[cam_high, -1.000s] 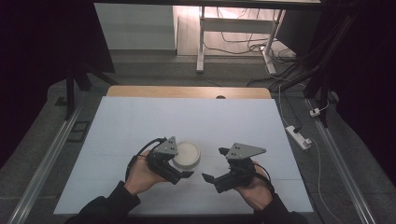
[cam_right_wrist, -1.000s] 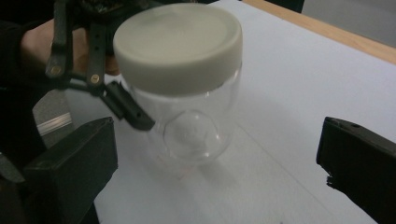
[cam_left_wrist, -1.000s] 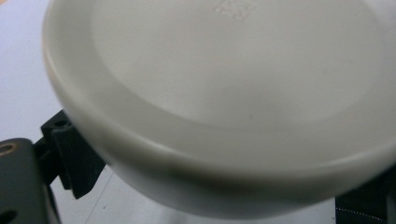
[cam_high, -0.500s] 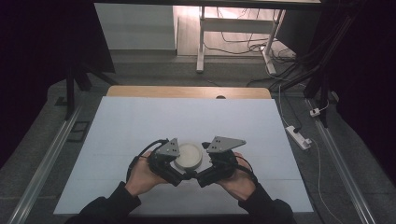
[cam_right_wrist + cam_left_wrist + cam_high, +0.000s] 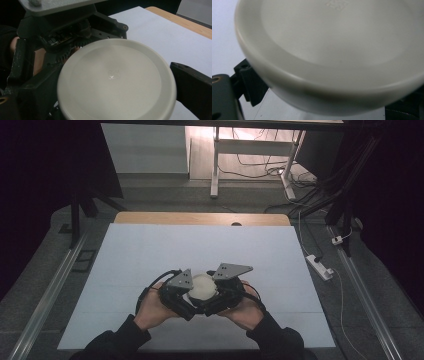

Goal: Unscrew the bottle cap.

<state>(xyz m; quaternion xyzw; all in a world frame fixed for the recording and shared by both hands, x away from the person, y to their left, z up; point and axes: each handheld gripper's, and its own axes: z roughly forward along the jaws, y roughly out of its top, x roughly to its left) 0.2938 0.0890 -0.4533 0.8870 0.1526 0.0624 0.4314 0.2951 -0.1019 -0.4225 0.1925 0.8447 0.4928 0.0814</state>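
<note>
Since a second ago my right gripper [image 5: 212, 304] has slid in from the right side of the high view and now sits hard against the round white lid [image 5: 202, 286], opposite my left gripper [image 5: 186, 301], so both tools crowd it at lower centre of the frame, on the near part of the white table sheet [image 5: 150, 250]

From my left gripper's camera the lid [image 5: 332, 50] fills the upper and middle frame, its rounded rim sweeping down toward the bottom edge. One ribbed black jaw shows at lower left, just under the rim and close to it; the other jaw is a dark sliver at lower right. The lid lies between them, but I cannot tell whether they press on it

From my right gripper's camera the lid [image 5: 116, 80] sits in the centre, flat face up with a small embossed mark in its middle. One jaw stands at the right edge beside the rim, with white sheet showing between them. The other side is taken up by the left gripper [image 5: 50, 50] body, so I cannot tell this grip either
</note>
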